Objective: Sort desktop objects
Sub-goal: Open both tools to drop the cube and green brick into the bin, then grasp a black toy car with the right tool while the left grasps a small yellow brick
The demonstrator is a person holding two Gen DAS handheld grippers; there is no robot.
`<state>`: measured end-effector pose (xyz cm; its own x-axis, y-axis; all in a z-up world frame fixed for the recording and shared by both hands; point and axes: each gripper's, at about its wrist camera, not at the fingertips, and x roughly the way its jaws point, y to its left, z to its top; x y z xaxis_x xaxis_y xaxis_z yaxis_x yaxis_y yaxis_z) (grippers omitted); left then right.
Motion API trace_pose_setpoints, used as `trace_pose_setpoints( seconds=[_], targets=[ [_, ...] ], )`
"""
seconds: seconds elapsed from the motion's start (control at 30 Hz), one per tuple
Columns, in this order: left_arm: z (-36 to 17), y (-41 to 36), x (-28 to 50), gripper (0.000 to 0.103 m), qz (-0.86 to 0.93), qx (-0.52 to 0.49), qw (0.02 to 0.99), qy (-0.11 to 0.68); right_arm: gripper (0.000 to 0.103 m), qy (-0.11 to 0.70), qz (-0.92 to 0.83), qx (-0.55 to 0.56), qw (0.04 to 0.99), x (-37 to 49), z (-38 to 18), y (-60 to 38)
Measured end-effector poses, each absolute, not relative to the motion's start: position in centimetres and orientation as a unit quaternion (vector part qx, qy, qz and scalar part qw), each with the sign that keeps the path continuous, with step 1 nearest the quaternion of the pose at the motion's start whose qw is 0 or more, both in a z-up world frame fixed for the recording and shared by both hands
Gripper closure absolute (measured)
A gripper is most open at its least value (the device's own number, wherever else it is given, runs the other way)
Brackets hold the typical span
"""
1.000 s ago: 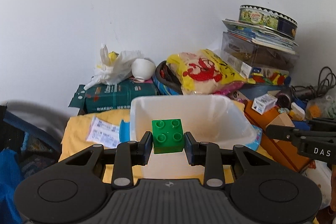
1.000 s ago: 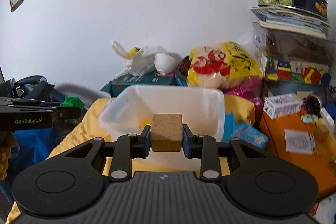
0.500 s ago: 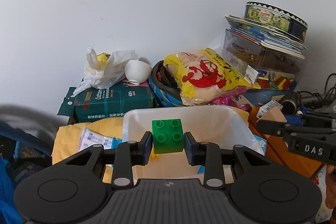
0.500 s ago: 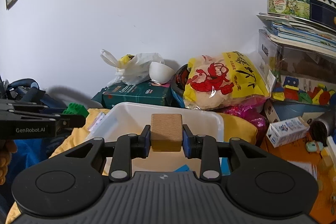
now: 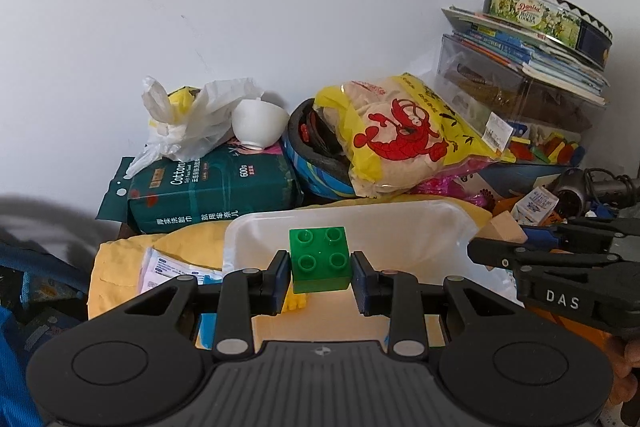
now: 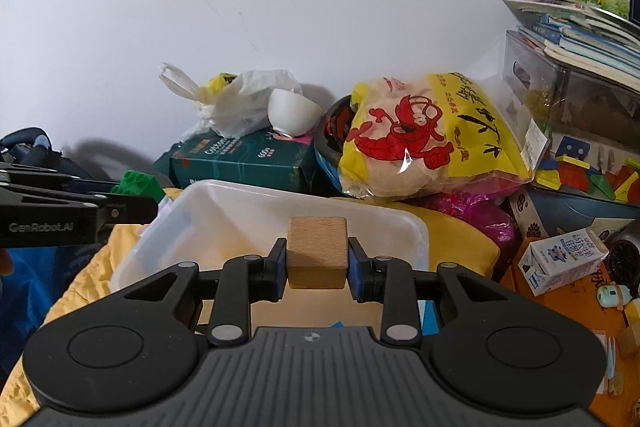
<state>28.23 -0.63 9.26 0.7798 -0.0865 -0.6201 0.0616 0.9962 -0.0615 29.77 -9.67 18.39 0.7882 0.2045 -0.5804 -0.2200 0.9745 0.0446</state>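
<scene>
Left gripper (image 5: pixel 320 277) fingers clamp green Duplo brick (image 5: pixel 319 259), right gripper (image 6: pixel 317 269) fingers clamp wooden cube (image 6: pixel 317 251), both held over white plastic bin (image 6: pixel 224 211); drop-off not yet done, clutter remains.

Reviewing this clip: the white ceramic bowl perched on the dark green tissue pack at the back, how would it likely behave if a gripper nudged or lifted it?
The white ceramic bowl sits tilted on the soft dark green tissue pack, so a nudge would probably tip or roll it. It looks rigid and glazed, likely slippery between flat pads. Being ceramic, it could chip if it fell.
</scene>
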Motion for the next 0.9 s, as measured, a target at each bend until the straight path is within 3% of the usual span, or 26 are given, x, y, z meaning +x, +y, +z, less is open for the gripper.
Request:
trace_pose_setpoints(
  seconds=[0.1, 0.13, 0.17, 0.2, 0.23, 0.3, 0.63, 0.9],
  targets=[
    [9.1, -0.6, 29.1, 0.067, -0.03, -0.017, 0.942, 0.333, 0.07, 0.316, 0.108, -0.007, 0.943, 30.7, 18.0, -9.9],
    [8.9, -0.6, 29.4, 0.061, -0.022, -0.018, 0.942, 0.334, 0.07, 0.318, 0.106, -0.005, 0.942, 30.9, 17.9, -10.0],
    [8.7, -0.5, 29.8, 0.047, -0.015, -0.019, 0.94, 0.34, 0.069, 0.318, 0.106, -0.006, 0.942, 31.2, 17.7, -10.0],
    [8.3, -0.4, 30.0, 0.041, -0.007, -0.02, 0.937, 0.348, 0.062, 0.317, 0.105, -0.007, 0.943, 31.4, 17.6, -10.1],
    [8.0, -0.2, 30.1, 0.035, 0.002, -0.021, 0.936, 0.352, 0.042, 0.316, 0.099, -0.011, 0.944, 31.5, 17.4, -10.1],
    [7.5, 0.2, 29.8, 0.035, 0.002, -0.017, 0.935, 0.353, 0.033, 0.308, 0.084, -0.02, 0.947, 31.5, 17.4, -10.2],
    [4.0, 1.8, 20.9, 0.035, -0.019, 0.007, 0.95, 0.31, 0.034, 0.283, 0.12, 0.009, 0.952, 26.1, 16.6, -11.8],
    [-3.4, 3.0, 12.4, 0.035, -0.012, -0.004, 0.934, 0.357, 0.034, 0.325, 0.09, -0.001, 0.941, 15.7, 9.4, -13.1]
  ],
)
